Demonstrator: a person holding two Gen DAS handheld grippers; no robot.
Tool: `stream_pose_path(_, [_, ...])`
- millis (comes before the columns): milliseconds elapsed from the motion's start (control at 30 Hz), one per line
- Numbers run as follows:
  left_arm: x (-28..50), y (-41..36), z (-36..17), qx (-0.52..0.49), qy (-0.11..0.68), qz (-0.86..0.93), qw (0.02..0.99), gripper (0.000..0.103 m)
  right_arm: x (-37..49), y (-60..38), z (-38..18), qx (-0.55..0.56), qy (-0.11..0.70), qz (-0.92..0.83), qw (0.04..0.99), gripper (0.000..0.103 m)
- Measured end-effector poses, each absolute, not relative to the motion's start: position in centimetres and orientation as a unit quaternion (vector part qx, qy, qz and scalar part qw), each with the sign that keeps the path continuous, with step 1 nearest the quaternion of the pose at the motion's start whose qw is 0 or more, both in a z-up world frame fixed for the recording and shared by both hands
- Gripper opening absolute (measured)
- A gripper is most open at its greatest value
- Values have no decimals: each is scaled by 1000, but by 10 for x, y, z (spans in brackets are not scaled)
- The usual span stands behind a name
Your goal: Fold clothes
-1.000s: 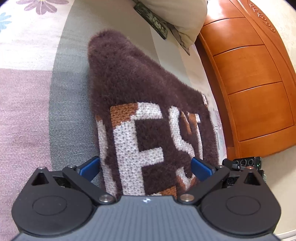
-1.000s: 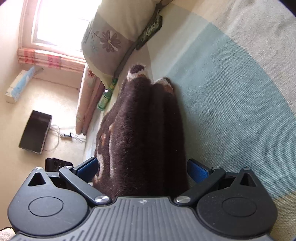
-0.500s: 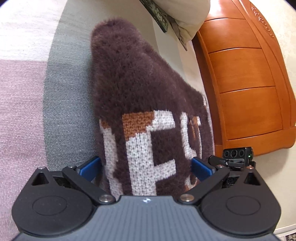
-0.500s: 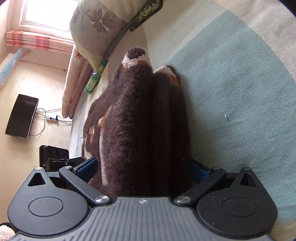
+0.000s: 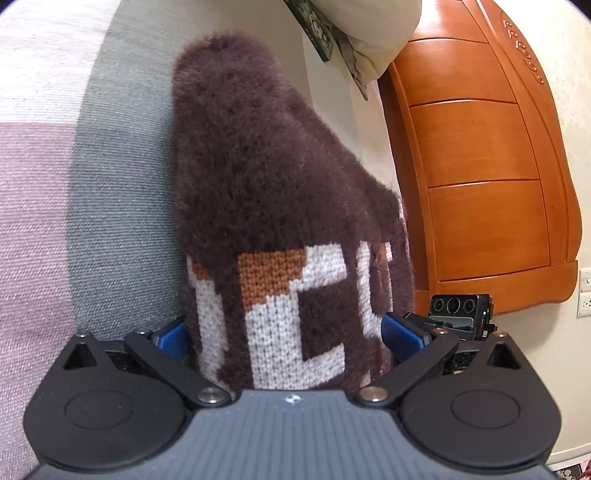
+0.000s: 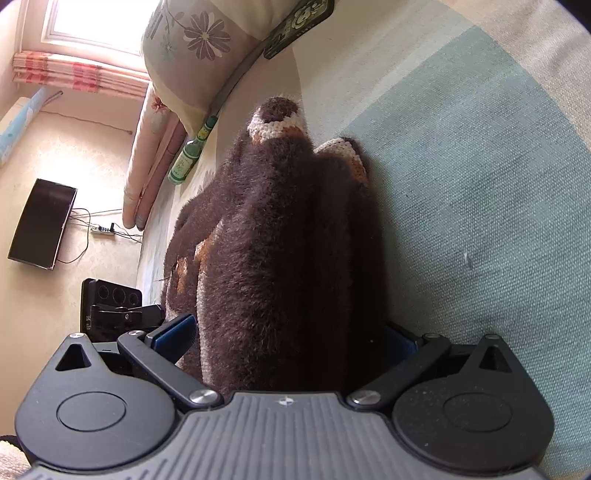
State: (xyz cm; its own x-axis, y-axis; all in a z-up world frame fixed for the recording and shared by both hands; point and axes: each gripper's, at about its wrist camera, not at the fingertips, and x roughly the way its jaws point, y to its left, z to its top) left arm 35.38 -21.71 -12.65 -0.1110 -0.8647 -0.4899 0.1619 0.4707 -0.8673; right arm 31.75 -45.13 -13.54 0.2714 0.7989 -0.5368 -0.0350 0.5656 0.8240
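A fuzzy dark brown sweater [image 5: 266, 177] with white and orange knitted letters [image 5: 280, 317] hangs bunched over a striped bedsheet [image 5: 74, 221]. My left gripper [image 5: 286, 332] is shut on the lettered part, whose thick folds fill the gap between its blue pads [image 5: 397, 332]. My right gripper [image 6: 291, 332] is shut on the plain brown part of the sweater [image 6: 280, 236], where two cuffed sleeve ends [image 6: 275, 120] point away; its right pad is mostly hidden by fabric. Each gripper shows at the edge of the other's view, close beside it.
An orange wooden headboard [image 5: 480, 166] stands on the right in the left wrist view, with a pillow [image 5: 369, 33] above it. The right wrist view shows a floral pillow [image 6: 192, 48], a green bottle [image 6: 188, 155], a dark flat screen [image 6: 40, 225] and a power strip [image 6: 103, 229] on the floor.
Both grippers have carried the sweater along, so it stands steeper and fills more of each view. The bed pattern and room behind have shifted. The jaws have kept their grip.
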Motion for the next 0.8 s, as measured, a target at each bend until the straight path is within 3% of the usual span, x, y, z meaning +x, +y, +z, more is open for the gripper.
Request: stream_pose_path(800, [366, -292, -128, -277, 632, -457, 562, 102, 328, -462, -142, 383, 523, 313, 694, 103])
